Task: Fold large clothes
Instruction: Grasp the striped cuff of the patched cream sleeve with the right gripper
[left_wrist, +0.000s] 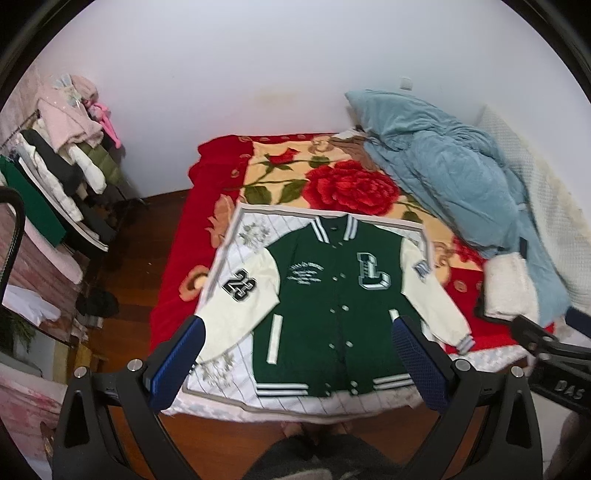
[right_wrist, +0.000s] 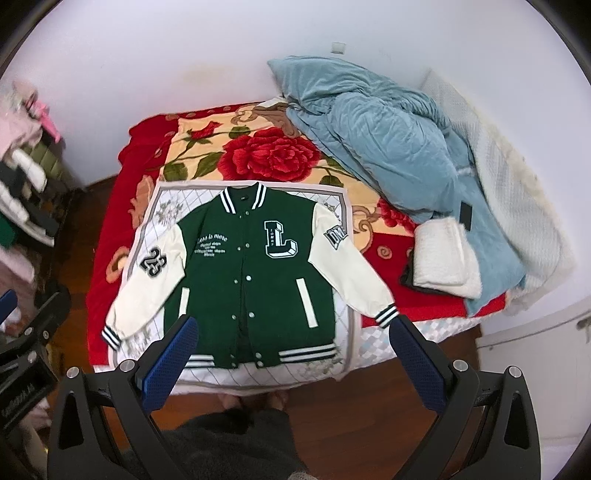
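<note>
A green varsity jacket (left_wrist: 325, 295) with cream sleeves, a white "L" and a "23" patch lies flat, face up and buttoned, on a white quilted mat (left_wrist: 236, 240) on the bed; it also shows in the right wrist view (right_wrist: 255, 266). Both sleeves spread out and down to the sides. My left gripper (left_wrist: 299, 332) is open and empty, held above the jacket's lower half near the bed's front edge. My right gripper (right_wrist: 295, 332) is open and empty above the jacket's hem. The right gripper's body (left_wrist: 546, 343) shows at the right of the left wrist view.
A red rose blanket (right_wrist: 266, 155) covers the bed. A blue duvet (right_wrist: 388, 140) and a folded white towel (right_wrist: 443, 254) lie on the right side. A rack of clothes (left_wrist: 66, 166) stands at the left. Wooden floor (left_wrist: 140, 240) lies left of the bed.
</note>
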